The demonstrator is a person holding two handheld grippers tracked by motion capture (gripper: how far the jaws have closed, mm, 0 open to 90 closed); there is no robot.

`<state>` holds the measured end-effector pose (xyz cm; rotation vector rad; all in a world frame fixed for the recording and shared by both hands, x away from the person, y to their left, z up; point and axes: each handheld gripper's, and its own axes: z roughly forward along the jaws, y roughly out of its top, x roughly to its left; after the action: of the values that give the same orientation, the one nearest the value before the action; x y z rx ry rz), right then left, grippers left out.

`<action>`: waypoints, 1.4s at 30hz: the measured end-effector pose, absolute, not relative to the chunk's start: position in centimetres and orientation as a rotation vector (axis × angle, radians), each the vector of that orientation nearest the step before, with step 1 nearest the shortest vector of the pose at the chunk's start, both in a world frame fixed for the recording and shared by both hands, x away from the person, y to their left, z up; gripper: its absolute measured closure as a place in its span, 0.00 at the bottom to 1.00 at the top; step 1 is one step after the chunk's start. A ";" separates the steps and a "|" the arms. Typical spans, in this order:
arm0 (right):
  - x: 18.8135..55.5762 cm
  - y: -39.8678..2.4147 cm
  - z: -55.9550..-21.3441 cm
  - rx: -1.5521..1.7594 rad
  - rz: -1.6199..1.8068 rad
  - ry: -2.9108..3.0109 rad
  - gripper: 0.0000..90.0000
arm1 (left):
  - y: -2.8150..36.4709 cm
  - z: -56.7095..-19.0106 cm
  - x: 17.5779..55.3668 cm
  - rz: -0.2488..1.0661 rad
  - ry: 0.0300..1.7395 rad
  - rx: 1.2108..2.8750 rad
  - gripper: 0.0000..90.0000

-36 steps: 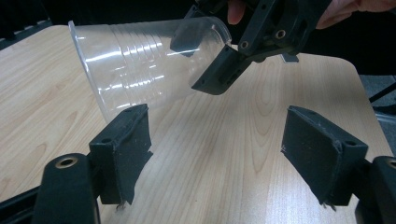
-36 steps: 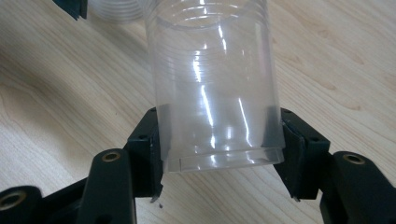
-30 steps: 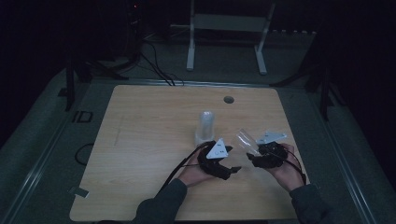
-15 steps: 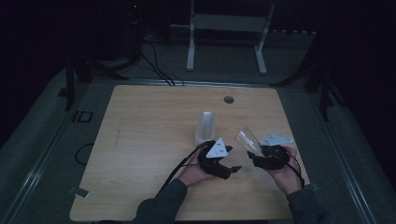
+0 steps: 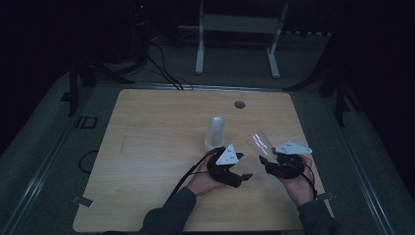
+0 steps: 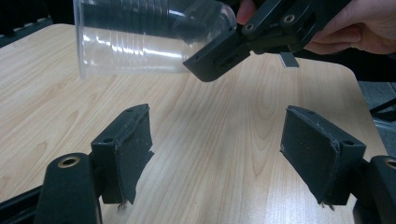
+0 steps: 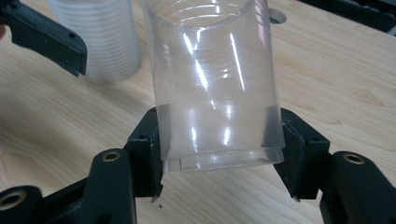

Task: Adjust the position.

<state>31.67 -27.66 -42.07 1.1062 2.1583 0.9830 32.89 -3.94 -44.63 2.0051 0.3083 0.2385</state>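
Observation:
A clear plastic cup is held tilted above the table, mouth up and to the left, with my right gripper shut on its base. In the right gripper view the pads press both sides of the cup. My left gripper lies low on the table beside it, open, with nothing but bare wood between its pads. The held cup hangs just ahead of it in the left gripper view. A stack of clear cups stands upside down behind the left hand.
The wooden table has a round cable hole near its far edge. Beyond the table, a white metal stand and cables lie on the floor. The stack sits close behind the held cup.

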 end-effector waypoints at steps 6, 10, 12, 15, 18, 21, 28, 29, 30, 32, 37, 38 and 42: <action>31.5 -27.8 -42.1 1.115 1.035 2.104 0.46 | -3.9 -44.6 32.9 0.237 0.316 2.005 0.27; 31.3 -27.8 -42.2 1.113 1.049 2.082 0.46 | -3.9 -44.6 33.0 0.237 0.321 2.001 0.27; 31.3 -27.8 -42.2 1.110 1.048 2.077 0.46 | -3.9 -44.6 33.0 0.236 0.324 1.998 0.27; 31.0 -27.6 -42.1 1.103 1.068 2.044 0.46 | -4.0 -44.7 33.0 0.231 0.328 1.998 0.27; 30.7 -27.4 -41.9 1.090 1.080 2.010 0.46 | -3.9 -44.6 33.1 0.226 0.334 1.993 0.27; 30.5 -27.2 -41.8 1.081 1.089 1.987 0.46 | -3.8 -44.6 33.1 0.225 0.338 1.985 0.27; 30.3 -26.9 -41.8 1.077 1.101 1.937 0.46 | -3.6 -44.5 33.3 0.221 0.351 1.973 0.27; 30.3 -26.9 -41.8 1.077 1.106 1.932 0.46 | -3.6 -44.5 33.3 0.222 0.353 1.971 0.27; 30.3 -26.9 -41.8 1.077 1.111 1.926 0.46 | -3.6 -44.5 33.3 0.221 0.356 1.969 0.27; 30.3 -26.8 -41.7 1.077 1.117 1.918 0.46 | -3.6 -44.4 33.3 0.221 0.361 1.964 0.27; 30.1 -26.6 -41.8 1.079 1.136 1.895 0.46 | -3.5 -44.2 33.4 0.215 0.376 1.951 0.27; 30.1 -26.6 -41.8 1.080 1.141 1.888 0.46 | -3.5 -44.2 33.5 0.208 0.379 1.953 0.27; 30.0 -26.5 -41.8 1.077 1.158 1.870 0.46 | -3.4 -44.2 33.7 0.186 0.404 1.937 0.27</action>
<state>30.01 -26.46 -41.84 1.0770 1.8697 1.1583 33.66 -3.40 -44.15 1.9366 0.4041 0.1863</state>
